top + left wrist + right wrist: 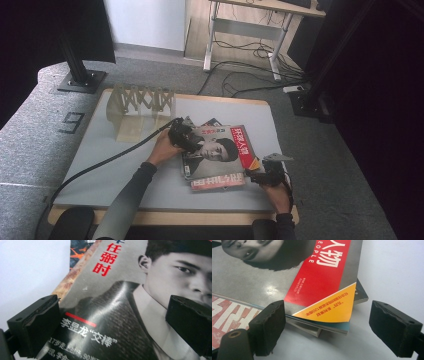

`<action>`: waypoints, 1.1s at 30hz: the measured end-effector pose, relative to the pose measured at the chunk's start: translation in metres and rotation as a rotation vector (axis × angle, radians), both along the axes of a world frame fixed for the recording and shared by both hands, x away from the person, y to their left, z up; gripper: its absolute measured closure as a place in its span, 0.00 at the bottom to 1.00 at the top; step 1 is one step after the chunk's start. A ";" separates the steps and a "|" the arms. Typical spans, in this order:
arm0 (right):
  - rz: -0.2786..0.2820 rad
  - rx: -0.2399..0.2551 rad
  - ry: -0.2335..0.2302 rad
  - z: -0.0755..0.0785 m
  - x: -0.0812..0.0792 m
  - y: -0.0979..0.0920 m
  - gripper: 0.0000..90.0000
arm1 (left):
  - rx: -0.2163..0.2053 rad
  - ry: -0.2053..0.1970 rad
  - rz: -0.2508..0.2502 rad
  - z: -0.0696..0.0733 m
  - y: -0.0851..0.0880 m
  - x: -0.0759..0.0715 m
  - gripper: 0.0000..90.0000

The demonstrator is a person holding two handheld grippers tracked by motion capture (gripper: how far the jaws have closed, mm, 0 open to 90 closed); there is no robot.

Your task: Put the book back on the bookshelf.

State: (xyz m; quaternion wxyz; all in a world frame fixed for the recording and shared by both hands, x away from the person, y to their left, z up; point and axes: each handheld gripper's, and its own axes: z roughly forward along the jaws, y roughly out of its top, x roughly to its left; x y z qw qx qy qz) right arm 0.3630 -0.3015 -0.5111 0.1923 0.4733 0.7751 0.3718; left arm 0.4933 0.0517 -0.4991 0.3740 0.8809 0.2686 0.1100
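A stack of magazines lies in the middle of the table. The top magazine point(217, 150) has a grey cover with a portrait and a red title block. My left gripper point(184, 137) rests over its left edge, and in the left gripper view its jaws stand wide open point(112, 325) above the cover point(120, 290). My right gripper point(256, 175) is at the stack's near right corner. It is open point(330, 327), with the top magazine's yellow corner point(329, 310) between the jaws and not pinched. A red-and-white magazine point(217, 183) sticks out beneath.
A pale wooden accordion rack point(140, 107) stands at the table's back left. The grey table top point(110, 160) has bare room left of the stack. On the floor beyond are a black post base point(80, 80), desk legs point(210, 45) and cables.
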 end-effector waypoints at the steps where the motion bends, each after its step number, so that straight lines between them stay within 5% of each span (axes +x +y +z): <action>1: 0.001 0.001 -0.001 0.000 0.000 0.000 0.15 | -0.007 0.001 0.000 0.000 0.000 0.002 0.00; 16: 0.008 0.005 0.003 0.000 0.001 -0.001 0.15 | -0.012 0.042 0.025 -0.002 -0.005 0.012 0.00; 25: -0.024 -0.014 -0.001 0.001 0.003 -0.008 0.15 | 0.027 0.055 0.006 0.001 -0.007 -0.002 0.00; 33: -0.049 -0.021 0.003 0.000 0.007 -0.014 0.15 | 0.021 0.050 -0.007 0.001 -0.001 -0.022 0.00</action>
